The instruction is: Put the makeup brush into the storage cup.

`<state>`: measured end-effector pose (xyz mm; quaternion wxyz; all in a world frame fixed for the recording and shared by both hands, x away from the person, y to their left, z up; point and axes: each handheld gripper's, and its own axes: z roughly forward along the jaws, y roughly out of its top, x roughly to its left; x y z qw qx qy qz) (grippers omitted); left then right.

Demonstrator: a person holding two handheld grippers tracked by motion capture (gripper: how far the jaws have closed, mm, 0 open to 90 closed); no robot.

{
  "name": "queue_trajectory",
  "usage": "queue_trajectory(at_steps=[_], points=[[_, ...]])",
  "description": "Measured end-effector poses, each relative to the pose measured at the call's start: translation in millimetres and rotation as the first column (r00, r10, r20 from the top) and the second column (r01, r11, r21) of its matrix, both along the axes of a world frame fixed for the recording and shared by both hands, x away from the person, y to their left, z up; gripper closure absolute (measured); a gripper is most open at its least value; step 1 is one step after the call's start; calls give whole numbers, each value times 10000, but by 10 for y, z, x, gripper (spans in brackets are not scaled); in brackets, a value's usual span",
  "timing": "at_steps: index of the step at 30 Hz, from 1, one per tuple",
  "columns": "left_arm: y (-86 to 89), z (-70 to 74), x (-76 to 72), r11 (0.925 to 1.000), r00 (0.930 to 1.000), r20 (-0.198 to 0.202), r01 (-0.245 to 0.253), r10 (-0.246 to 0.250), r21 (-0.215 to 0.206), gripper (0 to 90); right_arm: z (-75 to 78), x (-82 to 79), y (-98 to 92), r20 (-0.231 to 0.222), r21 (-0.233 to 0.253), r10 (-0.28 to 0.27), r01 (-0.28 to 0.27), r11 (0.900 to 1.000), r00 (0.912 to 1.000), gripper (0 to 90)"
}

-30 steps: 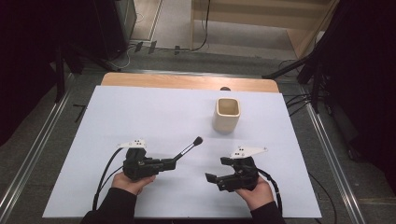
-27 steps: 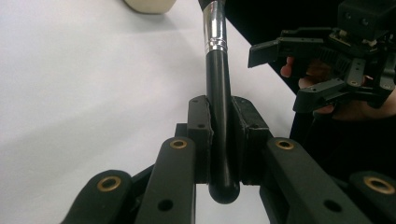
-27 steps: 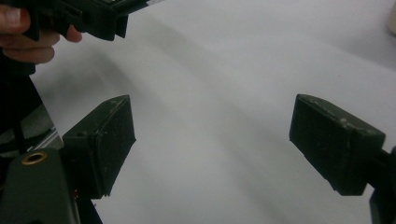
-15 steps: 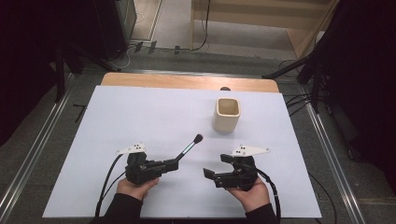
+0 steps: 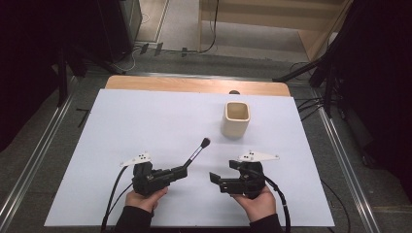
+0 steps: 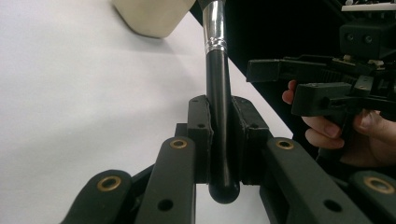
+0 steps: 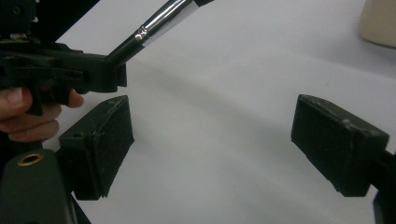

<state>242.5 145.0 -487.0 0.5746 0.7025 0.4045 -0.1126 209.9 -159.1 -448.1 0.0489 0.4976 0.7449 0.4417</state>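
Left gripper is clamping the black-handled, silver-ferruled makeup brush, bristles angling toward the cream square ceramic cup, while right gripper is idling agape.

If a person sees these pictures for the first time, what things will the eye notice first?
First, the black makeup brush clamped in the left hand-held gripper, its bristle tip angled up and toward the cup. Next, the cream cup standing alone at the far right of the white table. The right hand-held gripper hangs open, holding nothing.
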Motion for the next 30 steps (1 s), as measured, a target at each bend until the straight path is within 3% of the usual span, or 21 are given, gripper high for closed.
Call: queue_trajectory(at_steps=[8, 19, 30], points=[[-43, -20, -60, 9998, 9993, 333, -181, 183, -61, 794, 26, -9, 28, -13, 296, -345, 345, 9990, 9994, 143], [-79, -68, -105, 9987, 9982, 445, -399, 414, -329, 795, 75, -4, 117, 58, 844, -853, 845, 9928, 9963, 147], [-69, -79, -88, 9968, 9972, 470, -553, 581, -579, 795, 76, 47, 207, -92, 1569, -1330, 1328, 9786, 9911, 161]])
